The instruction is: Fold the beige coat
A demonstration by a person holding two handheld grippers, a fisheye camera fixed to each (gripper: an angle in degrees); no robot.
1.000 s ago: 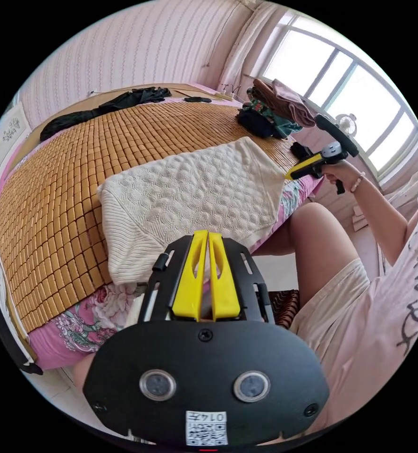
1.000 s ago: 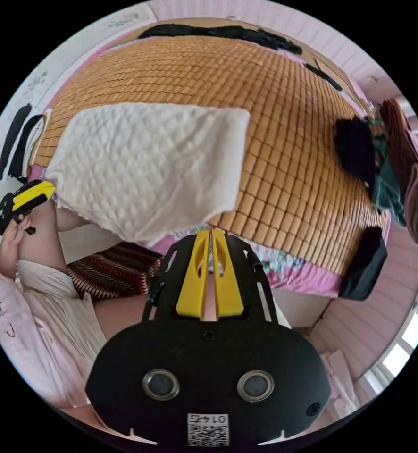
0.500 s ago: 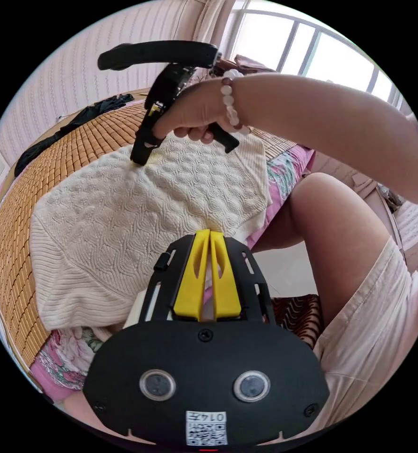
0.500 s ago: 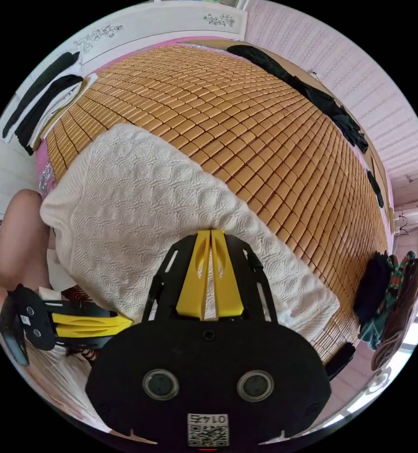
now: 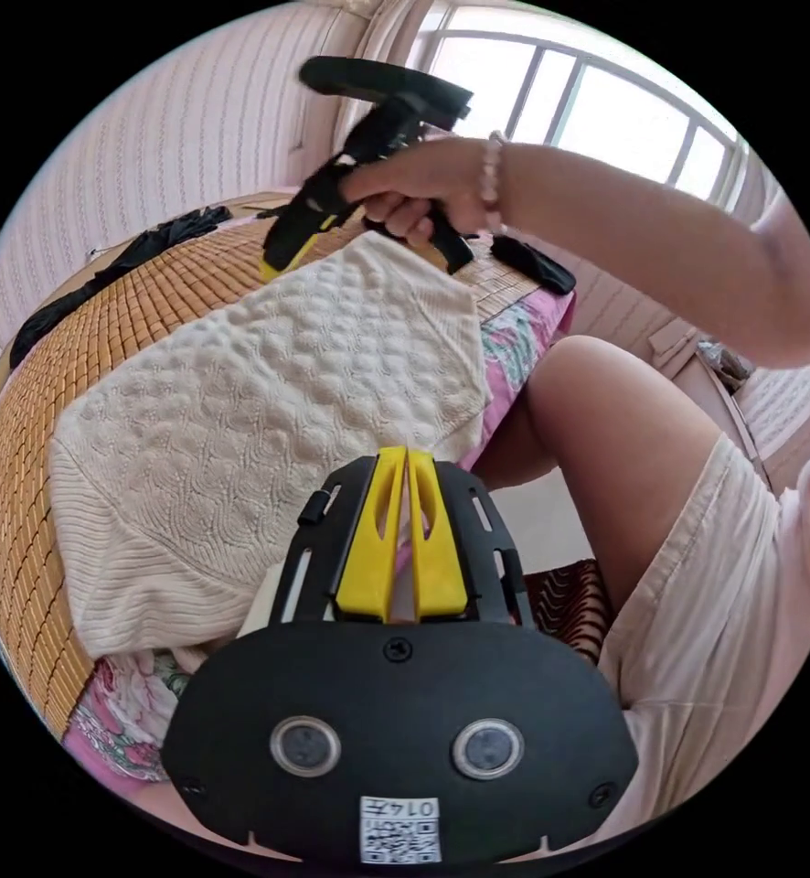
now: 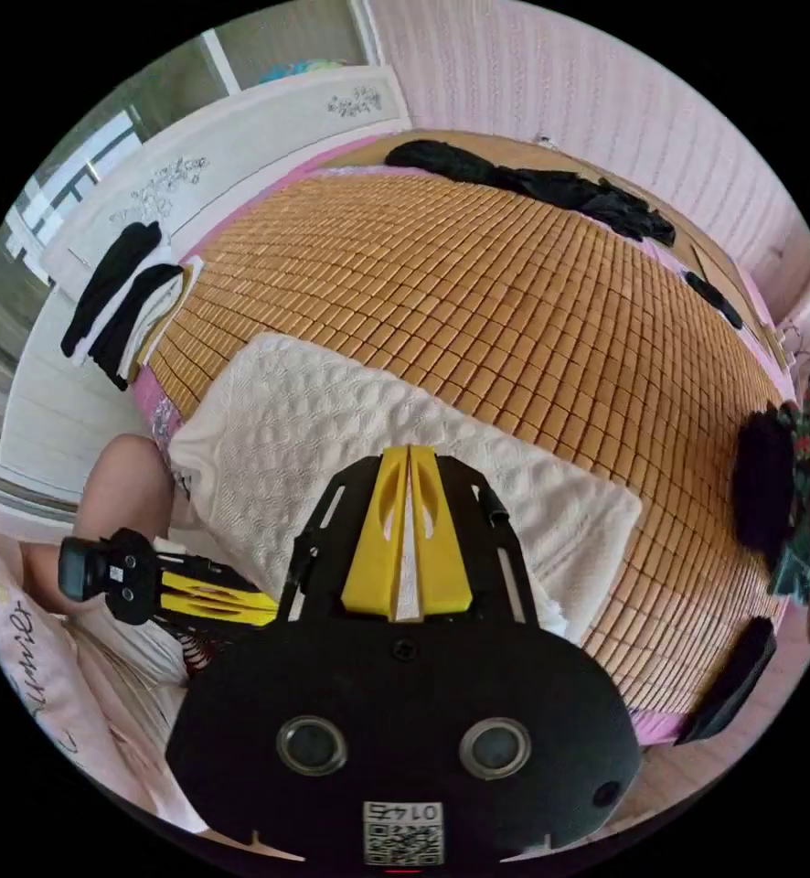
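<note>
The beige knitted coat (image 5: 268, 402) lies folded into a rectangle on the bamboo mat (image 5: 149, 283), close to the bed's near edge. My left gripper (image 5: 406, 455) is shut on nothing, held just off that edge over the coat's near hem. A hand holds my right gripper (image 5: 275, 265) over the coat's far corner, its yellow jaws together. In the right gripper view the coat (image 6: 314, 430) lies beneath my right gripper (image 6: 409, 453), which is shut and grips no cloth. The left gripper (image 6: 263, 604) shows low at the left, beside the person's knee.
Black garments (image 6: 551, 187) lie along the far side of the mat (image 6: 515, 302). A dark pile of clothes (image 6: 780, 485) sits at the right end, with a black object (image 6: 734, 677) at the bed's edge. Folded black and white clothes (image 6: 122, 293) rest by the white board. The person's thigh (image 5: 624, 439) is beside the bed.
The right gripper swung across from beside the bed onto the coat's middle, then moved to its far corner. Both cameras shifted. The coat kept its shape.
</note>
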